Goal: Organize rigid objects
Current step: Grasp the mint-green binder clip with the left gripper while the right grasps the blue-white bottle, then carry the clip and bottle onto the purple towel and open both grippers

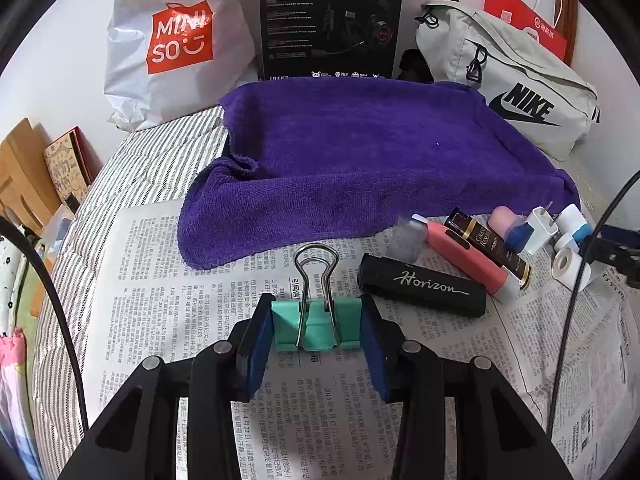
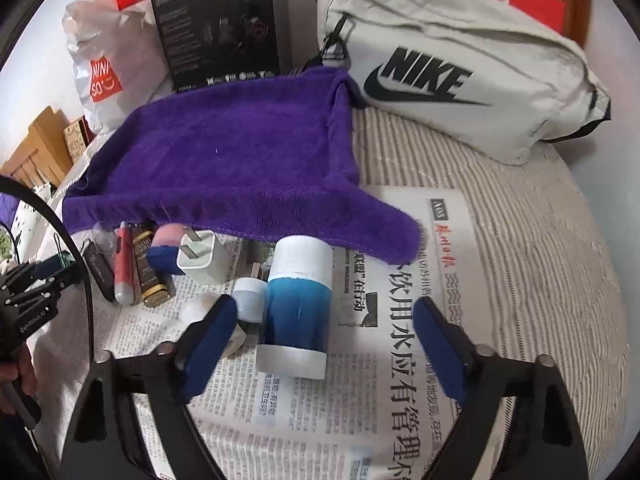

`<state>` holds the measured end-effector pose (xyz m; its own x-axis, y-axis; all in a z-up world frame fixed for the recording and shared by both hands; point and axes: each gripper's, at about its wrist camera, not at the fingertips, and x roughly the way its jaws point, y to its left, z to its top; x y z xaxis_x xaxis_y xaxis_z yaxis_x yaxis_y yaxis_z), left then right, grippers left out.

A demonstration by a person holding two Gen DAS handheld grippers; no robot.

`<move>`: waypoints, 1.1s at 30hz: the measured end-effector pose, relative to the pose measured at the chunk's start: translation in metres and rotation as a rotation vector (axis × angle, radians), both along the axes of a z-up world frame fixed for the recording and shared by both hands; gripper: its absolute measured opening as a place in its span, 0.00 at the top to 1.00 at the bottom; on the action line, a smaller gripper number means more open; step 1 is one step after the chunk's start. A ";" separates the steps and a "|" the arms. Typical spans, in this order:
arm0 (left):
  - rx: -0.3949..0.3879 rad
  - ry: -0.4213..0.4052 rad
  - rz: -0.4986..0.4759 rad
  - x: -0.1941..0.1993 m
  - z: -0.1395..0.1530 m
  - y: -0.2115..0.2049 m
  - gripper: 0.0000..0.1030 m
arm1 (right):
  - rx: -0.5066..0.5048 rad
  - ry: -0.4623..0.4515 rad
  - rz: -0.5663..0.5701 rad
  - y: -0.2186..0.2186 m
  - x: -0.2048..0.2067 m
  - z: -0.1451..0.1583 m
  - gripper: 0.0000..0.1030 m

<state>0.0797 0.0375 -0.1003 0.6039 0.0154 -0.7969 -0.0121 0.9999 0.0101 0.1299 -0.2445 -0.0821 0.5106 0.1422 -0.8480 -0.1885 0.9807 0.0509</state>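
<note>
- The left gripper (image 1: pixel 318 330) is clamped on a teal binder clip (image 1: pixel 320 326), held above the newspaper (image 1: pixel 160 280) just short of the purple towel (image 1: pixel 352 152).
- The right gripper (image 2: pixel 326 338) stands wide apart around a blue bottle (image 2: pixel 296 308) with white ends, upright on the newspaper, neither pad touching it.
- A white charger plug (image 2: pixel 200 258) sits just beyond.

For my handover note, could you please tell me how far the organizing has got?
Done: several items lie side by side below the towel. In hand: left gripper holds the binder clip. Left: placing it; open right gripper flanks the blue bottle.
</note>
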 end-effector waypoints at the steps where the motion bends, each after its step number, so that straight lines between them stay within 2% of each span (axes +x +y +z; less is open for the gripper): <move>1: -0.002 0.000 0.001 0.000 0.000 0.000 0.62 | 0.007 0.005 0.009 0.000 0.002 -0.002 0.25; 5: -0.002 0.001 -0.002 0.000 0.000 0.001 0.62 | 0.045 0.000 0.015 -0.005 0.007 -0.003 0.36; 13: -0.003 0.005 -0.003 0.000 0.001 -0.001 0.62 | 0.014 0.017 0.057 -0.003 0.010 -0.013 0.39; 15: -0.008 0.008 -0.001 0.000 0.001 0.000 0.62 | 0.013 0.031 0.063 -0.001 0.014 -0.019 0.49; 16: -0.007 0.010 -0.001 0.001 0.001 0.000 0.62 | 0.010 0.035 0.064 -0.001 0.014 -0.020 0.50; 18: -0.004 0.013 -0.001 0.001 0.001 -0.001 0.62 | -0.013 0.013 0.072 0.003 0.015 -0.019 0.59; 21: 0.000 0.017 -0.002 0.001 0.002 -0.001 0.62 | -0.017 0.004 0.083 0.005 0.018 -0.020 0.65; 24: 0.006 0.019 -0.006 0.001 0.001 -0.002 0.62 | -0.027 -0.005 0.100 0.008 0.019 -0.020 0.65; 27: 0.001 0.026 0.003 -0.001 0.001 0.000 0.62 | 0.012 0.014 0.108 0.006 0.018 -0.017 0.65; 33: 0.019 0.033 0.019 -0.010 0.011 0.008 0.62 | 0.036 -0.006 0.124 0.007 0.010 0.000 0.65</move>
